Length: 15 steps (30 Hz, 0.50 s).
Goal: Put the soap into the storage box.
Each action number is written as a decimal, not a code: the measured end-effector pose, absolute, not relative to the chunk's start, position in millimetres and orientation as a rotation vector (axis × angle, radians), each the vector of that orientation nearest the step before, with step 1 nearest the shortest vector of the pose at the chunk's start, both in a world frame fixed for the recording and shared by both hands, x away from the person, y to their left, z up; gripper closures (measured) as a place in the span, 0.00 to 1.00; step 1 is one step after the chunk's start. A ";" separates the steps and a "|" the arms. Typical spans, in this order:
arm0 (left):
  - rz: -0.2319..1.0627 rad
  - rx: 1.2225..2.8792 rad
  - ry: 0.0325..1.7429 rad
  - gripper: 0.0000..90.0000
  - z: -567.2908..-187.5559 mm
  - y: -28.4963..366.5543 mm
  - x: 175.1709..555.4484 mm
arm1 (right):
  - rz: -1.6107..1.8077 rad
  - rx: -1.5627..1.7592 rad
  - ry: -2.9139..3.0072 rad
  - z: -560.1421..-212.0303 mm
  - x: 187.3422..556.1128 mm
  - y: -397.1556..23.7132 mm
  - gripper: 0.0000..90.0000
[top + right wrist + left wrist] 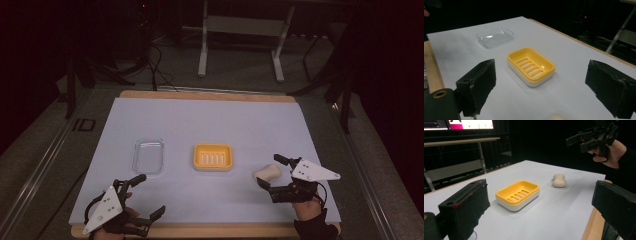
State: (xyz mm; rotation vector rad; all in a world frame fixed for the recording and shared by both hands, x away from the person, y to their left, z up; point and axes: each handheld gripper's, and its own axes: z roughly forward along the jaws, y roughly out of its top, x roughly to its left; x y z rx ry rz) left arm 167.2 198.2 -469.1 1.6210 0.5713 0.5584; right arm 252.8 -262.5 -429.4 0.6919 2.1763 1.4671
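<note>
Right claw point(272, 176) stands released, its jaws wide apart, just beside the small cream-white soap bar point(266, 173), which lies on the white table point(210, 117) to the claw's left and slightly ahead. Its long axis runs toward the yellow plastic soap dish point(213, 156). Left claw point(150, 196), also released, is well apart.

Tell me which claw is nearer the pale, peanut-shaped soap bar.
Right. The right claw is open right beside the pale, peanut-shaped soap bar, its jaws either side of it without touching. The left claw hangs open near the table's front left edge, far off.
</note>
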 end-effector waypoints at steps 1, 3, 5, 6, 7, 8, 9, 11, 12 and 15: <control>0.558 1.621 0.571 0.01 -469.1 198.2 167.2 | 1.467 0.692 2.176 -429.4 252.8 -262.5 0.11; 0.556 1.624 0.575 0.01 -469.3 197.7 167.8 | 1.480 0.684 2.182 -428.9 252.7 -264.8 0.11; 0.559 1.628 0.577 0.01 -469.5 197.4 167.9 | 1.484 0.671 2.179 -428.9 253.0 -267.2 0.11; 0.557 1.629 0.576 0.01 -469.5 197.3 167.8 | 1.493 0.675 2.185 -428.9 253.6 -268.4 0.11; 0.557 1.630 0.576 0.01 -469.6 197.3 167.7 | 1.497 0.674 2.180 -428.9 254.4 -269.6 0.11; 0.558 1.631 0.576 0.01 -469.6 197.2 167.5 | 1.502 0.675 2.175 -428.9 255.0 -270.1 0.11; 0.558 1.633 0.574 0.01 -469.5 197.4 167.3 | 1.506 0.676 2.180 -428.9 256.2 -270.7 0.11; 0.557 1.632 0.574 0.01 -469.5 197.5 167.2 | 1.523 0.666 2.180 -428.8 258.0 -271.8 0.11; 0.557 1.632 0.574 0.01 -469.5 197.5 167.3 | 1.531 0.664 2.188 -428.3 258.8 -271.9 0.11; 0.560 1.628 0.575 0.01 -469.4 197.7 167.2 | 1.558 0.622 2.254 -425.5 262.6 -272.4 0.11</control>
